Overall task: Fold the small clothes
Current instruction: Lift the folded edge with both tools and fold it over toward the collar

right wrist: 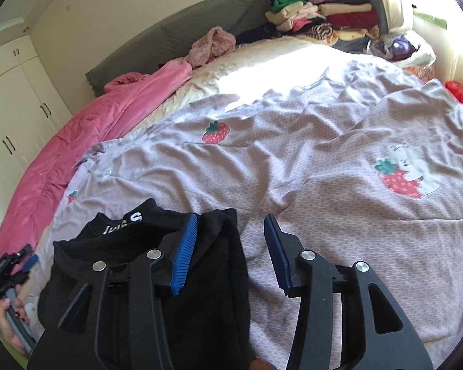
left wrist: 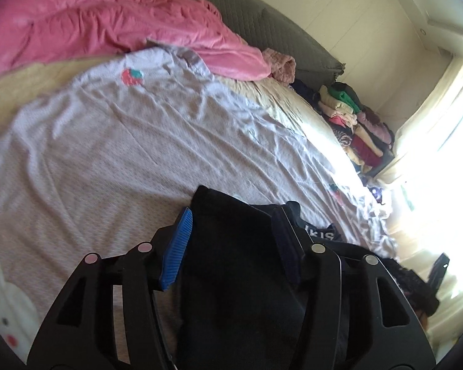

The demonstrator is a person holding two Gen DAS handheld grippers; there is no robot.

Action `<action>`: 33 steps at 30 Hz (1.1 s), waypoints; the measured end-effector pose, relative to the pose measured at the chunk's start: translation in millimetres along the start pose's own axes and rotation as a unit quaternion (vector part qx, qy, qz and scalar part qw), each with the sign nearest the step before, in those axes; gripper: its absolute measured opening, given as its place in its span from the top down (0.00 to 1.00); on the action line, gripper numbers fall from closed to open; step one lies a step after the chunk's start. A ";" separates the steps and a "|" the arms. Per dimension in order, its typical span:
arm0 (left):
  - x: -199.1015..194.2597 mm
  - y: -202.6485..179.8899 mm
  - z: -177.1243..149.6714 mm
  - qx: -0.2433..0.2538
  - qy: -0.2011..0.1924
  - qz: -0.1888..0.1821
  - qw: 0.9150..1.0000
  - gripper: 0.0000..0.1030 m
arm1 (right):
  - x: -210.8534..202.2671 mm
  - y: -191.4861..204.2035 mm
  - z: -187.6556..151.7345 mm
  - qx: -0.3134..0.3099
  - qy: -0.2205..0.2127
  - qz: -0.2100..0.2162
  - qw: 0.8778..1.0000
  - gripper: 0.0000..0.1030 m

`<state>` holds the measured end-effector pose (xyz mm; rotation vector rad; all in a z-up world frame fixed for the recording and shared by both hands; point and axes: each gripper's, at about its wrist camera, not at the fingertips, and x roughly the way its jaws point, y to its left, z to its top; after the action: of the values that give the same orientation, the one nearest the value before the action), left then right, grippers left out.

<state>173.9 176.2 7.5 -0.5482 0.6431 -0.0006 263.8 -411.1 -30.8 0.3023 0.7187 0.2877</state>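
A black garment [left wrist: 231, 277] with white lettering lies on the lilac strawberry-print sheet [left wrist: 108, 141]. My left gripper [left wrist: 231, 212] is open, and the black cloth lies loose between its blue pads [left wrist: 176, 246]. In the right wrist view the same garment [right wrist: 114, 246] sits at the lower left. My right gripper [right wrist: 231, 217] is open over the garment's right edge, with the cloth beside its left pad [right wrist: 185, 252] and bare sheet [right wrist: 324, 169] under the right one. A hand holds the left gripper [right wrist: 12, 265] at the far left edge.
A pink blanket [left wrist: 108, 24] is bunched along the far side of the bed, against a grey headboard [left wrist: 262, 21]. A stack of folded clothes [right wrist: 324, 15] stands at the bed's far corner. White wardrobe doors [right wrist: 9, 108] line the wall. Something red [right wrist: 461, 95] sits at the right edge.
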 end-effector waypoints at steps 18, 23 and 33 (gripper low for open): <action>35.1 -34.9 -39.8 0.118 0.077 0.057 0.988 0.59 | 9.9 133.8 -54.1 -0.370 0.039 -0.013 0.928 0.48; 31.3 -27.7 -37.2 0.106 0.076 0.057 0.990 0.59 | 45.3 170.4 -71.4 -0.449 0.053 -0.037 0.891 0.48; 30.1 -20.6 -34.4 0.101 0.076 0.063 0.990 0.58 | 95.2 133.0 -19.8 -0.288 0.067 -0.092 0.951 0.50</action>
<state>182.0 136.8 -22.5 -0.3133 0.8154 0.0121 298.3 -251.6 -53.2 -0.3425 0.7568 0.3296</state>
